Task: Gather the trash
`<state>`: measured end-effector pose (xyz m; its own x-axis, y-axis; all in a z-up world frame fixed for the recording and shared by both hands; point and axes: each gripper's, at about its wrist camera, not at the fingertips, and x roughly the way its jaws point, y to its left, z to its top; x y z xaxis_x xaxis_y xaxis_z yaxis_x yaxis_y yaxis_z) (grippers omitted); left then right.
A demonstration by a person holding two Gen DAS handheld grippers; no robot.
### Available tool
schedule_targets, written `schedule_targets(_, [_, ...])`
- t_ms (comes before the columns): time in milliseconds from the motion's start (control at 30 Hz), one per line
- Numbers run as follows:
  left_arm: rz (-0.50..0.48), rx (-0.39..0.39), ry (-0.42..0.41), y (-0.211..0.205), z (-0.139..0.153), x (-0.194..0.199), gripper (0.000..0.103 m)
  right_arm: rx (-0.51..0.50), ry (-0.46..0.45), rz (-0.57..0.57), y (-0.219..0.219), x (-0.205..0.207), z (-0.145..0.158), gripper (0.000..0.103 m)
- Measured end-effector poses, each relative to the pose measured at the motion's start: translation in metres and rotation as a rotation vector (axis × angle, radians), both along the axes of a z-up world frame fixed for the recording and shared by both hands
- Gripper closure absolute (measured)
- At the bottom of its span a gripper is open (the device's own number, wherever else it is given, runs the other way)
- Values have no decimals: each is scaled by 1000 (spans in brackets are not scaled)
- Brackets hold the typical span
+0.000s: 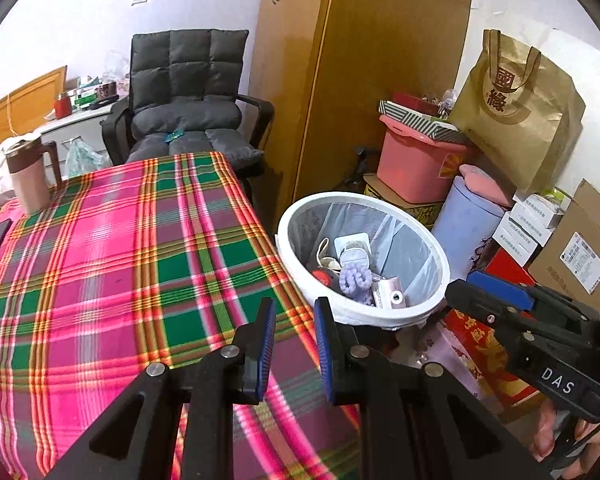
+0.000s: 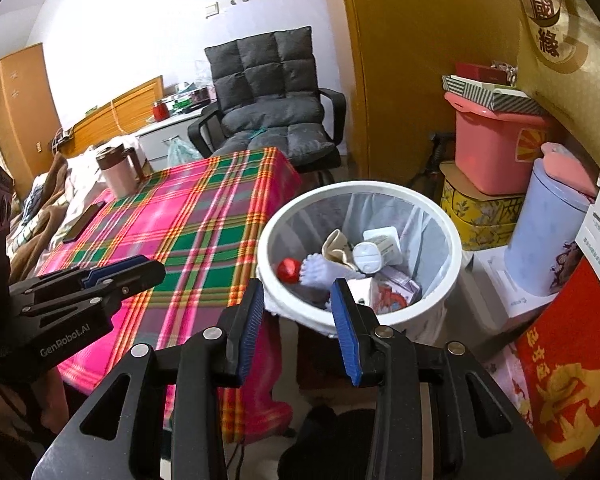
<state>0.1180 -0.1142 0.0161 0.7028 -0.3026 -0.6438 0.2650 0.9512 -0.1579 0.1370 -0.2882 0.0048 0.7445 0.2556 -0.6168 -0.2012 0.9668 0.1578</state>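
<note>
Left wrist view: left claw point(image 1: 295, 312) over the near right corner of the plaid-covered counter point(image 1: 112, 240), blue pads apart, nothing between them. White trash bin point(image 1: 440, 264) stands on the floor just beside the counter's right edge; inside lie a purple knitted piece point(image 1: 355, 277), a small pink box point(image 1: 392, 293), a white pot point(image 1: 354, 255) and a red item point(image 1: 321, 275). Right claw point(image 1: 472, 284) enters from the right, seen side-on; a bare fingertip shows under its handle. Right wrist view adds the bed point(image 2: 40, 208) with rumpled bedding behind the counter, and a phone point(image 2: 85, 222) lying whole near the counter's far left edge; the left view cuts the phone at the frame edge. Right claw point(image 2: 297, 294) hangs over the bin's near rim, pads apart and empty, hiding part of the contents. Left claw point(image 2: 140, 268) appears side-on over the counter. Mug point(image 2: 115, 172) stands at the counter's far corner. Stacked boxes to the right are partly cut off.
</note>
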Motion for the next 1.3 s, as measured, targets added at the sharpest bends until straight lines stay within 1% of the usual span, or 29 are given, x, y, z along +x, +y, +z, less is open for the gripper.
schedule_targets(200, [20, 9, -17, 11, 1, -22, 84, -1, -10, 13, 6, -15, 2, 65])
schedule_targets(433, [39, 17, -16, 18, -2, -44, 84, 0, -14, 31, 11, -30, 2, 65])
schedule_targets(633, [50, 15, -20, 25, -2, -59, 84, -3, -11, 41, 14, -36, 1, 65])
schedule_targets(1300, [61, 11, -15, 30, -2, -66, 84, -1, -13, 42, 17, -39, 0, 65])
